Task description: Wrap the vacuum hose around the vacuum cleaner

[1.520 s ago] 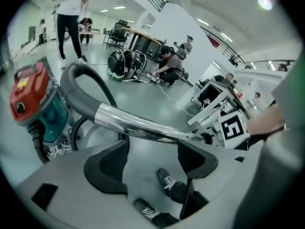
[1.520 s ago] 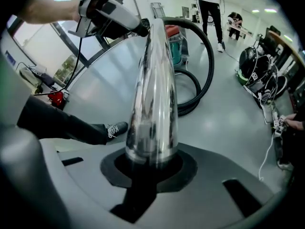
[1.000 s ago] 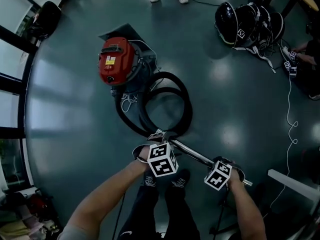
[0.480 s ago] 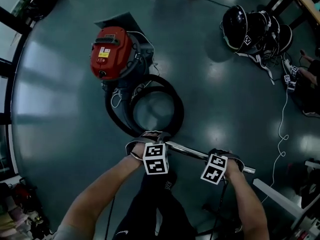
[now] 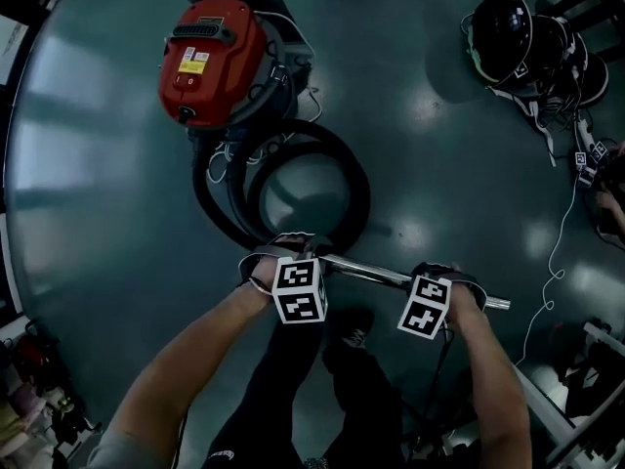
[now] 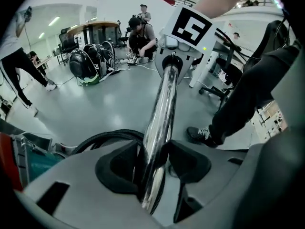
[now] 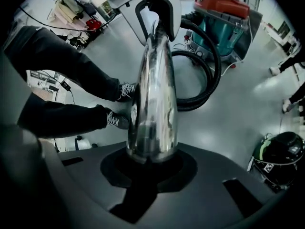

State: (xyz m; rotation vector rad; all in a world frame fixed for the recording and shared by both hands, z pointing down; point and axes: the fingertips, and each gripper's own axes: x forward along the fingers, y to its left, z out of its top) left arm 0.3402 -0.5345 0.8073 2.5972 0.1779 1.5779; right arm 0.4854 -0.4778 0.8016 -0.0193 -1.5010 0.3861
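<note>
A red-topped vacuum cleaner [image 5: 210, 62] stands on the grey floor at the upper left. Its black hose [image 5: 356, 179] lies in a loop in front of it and runs to a chrome wand [image 5: 366, 274] held level above the floor. My left gripper [image 5: 291, 250] sits at the wand's hose end; its jaws are closing, and both dark pads touch the tube [image 6: 162, 109]. My right gripper [image 5: 444, 277] is shut on the wand near its free end. In the right gripper view the wand [image 7: 155, 89] runs straight away toward the left gripper [image 7: 155, 13] and the vacuum [image 7: 224, 13].
Black helmets [image 5: 527, 37] lie at the upper right, with a white cable [image 5: 562, 233] trailing down the right side. The person's legs and shoes [image 5: 352, 330] stand below the wand. In the left gripper view, people [image 6: 138, 32] and desks are seen farther off.
The vacuum and hose loop now sit higher and larger in the head view. The wand lies more level. Both grippers have stayed on the wand.
</note>
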